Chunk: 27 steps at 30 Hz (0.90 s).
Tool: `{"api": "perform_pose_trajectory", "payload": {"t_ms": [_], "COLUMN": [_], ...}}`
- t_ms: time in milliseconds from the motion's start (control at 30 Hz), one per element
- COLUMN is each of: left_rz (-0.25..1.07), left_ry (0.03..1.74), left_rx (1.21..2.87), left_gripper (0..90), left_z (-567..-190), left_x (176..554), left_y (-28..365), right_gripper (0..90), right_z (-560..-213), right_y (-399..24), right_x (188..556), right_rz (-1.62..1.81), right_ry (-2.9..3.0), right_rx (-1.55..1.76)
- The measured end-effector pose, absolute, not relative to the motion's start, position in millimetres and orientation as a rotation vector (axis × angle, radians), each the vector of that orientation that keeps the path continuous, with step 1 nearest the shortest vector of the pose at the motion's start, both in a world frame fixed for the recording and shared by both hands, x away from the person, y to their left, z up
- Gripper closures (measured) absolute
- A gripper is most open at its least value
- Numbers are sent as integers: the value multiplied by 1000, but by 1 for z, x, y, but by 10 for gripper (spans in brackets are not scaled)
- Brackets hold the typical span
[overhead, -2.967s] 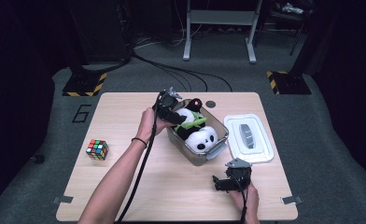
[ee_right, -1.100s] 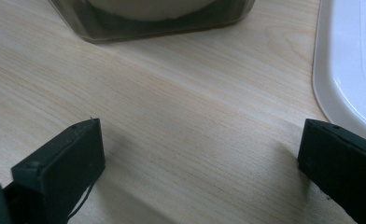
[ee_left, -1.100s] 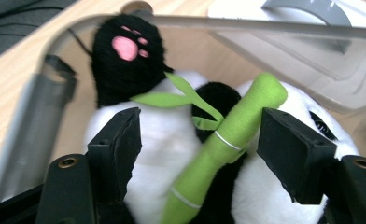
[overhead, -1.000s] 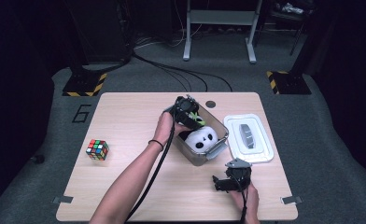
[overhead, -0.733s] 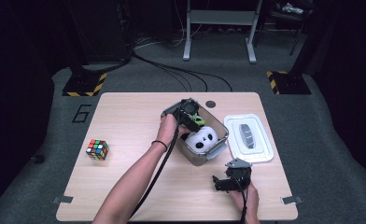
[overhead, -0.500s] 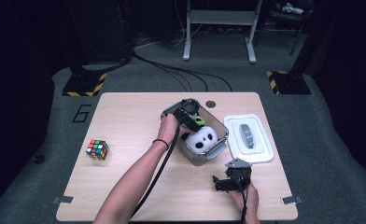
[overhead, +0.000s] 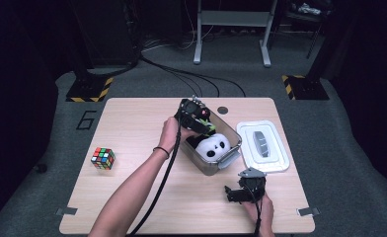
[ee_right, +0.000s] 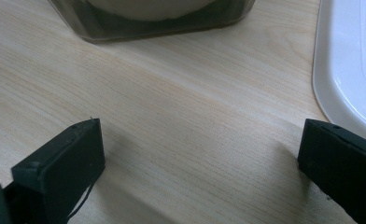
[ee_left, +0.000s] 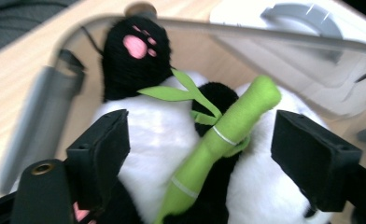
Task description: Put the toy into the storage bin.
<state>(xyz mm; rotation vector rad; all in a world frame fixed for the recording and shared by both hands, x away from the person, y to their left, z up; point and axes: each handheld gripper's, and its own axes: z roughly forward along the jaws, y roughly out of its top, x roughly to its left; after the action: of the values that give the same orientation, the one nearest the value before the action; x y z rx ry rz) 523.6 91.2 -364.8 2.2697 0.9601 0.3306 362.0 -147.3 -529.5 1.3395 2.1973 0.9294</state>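
Observation:
A black-and-white panda plush (overhead: 214, 146) lies in a clear plastic bin (overhead: 212, 169) at the table's middle. My left gripper (overhead: 202, 126) hovers over the bin's far end. In the left gripper view the jaws stand apart on either side of the panda (ee_left: 153, 135) and its green bamboo stick (ee_left: 228, 133) without pressing on them. The left gripper (ee_left: 200, 154) has just been opening. My right gripper (overhead: 232, 193) rests open near the table's front edge. In the right gripper view bare wood lies between the right gripper's (ee_right: 195, 172) jaws, short of the bin (ee_right: 148, 23).
A white lid (overhead: 263, 145) with a grey handle lies on the table right of the bin; its edge (ee_right: 354, 70) is close to my right gripper. A colour cube (overhead: 103, 158) sits far left. A dark round hole (overhead: 223, 109) marks the table's far side.
The left gripper has brought the panda into the bin, then lifted a little and drawn back toward the bin's far end. The right gripper has stayed put.

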Motion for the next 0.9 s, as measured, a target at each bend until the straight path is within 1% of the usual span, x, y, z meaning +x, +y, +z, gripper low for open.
{"api": "perform_pose_trajectory", "payload": {"t_ms": [100, 233, 467, 900], "left_rz": [358, 379, 395, 441], "left_ry": [949, 950, 975, 1000], "left_rx": [2240, 2213, 2180, 2102], "left_gripper": [154, 145, 115, 92], "left_z": [-353, -346, -349, -352], "left_x": [515, 506, 493, 468], "left_y": [106, 124, 153, 193], "right_gripper": [0, 0, 0, 0], "right_z": [-530, -530, -530, -530], "right_y": [-147, -147, -147, -147], "right_x": [362, 362, 362, 362], "right_rz": [930, 930, 929, 928], "right_ry": [2194, 2194, 2198, 2197], "right_rx": [1344, 1343, 1335, 1336]}}
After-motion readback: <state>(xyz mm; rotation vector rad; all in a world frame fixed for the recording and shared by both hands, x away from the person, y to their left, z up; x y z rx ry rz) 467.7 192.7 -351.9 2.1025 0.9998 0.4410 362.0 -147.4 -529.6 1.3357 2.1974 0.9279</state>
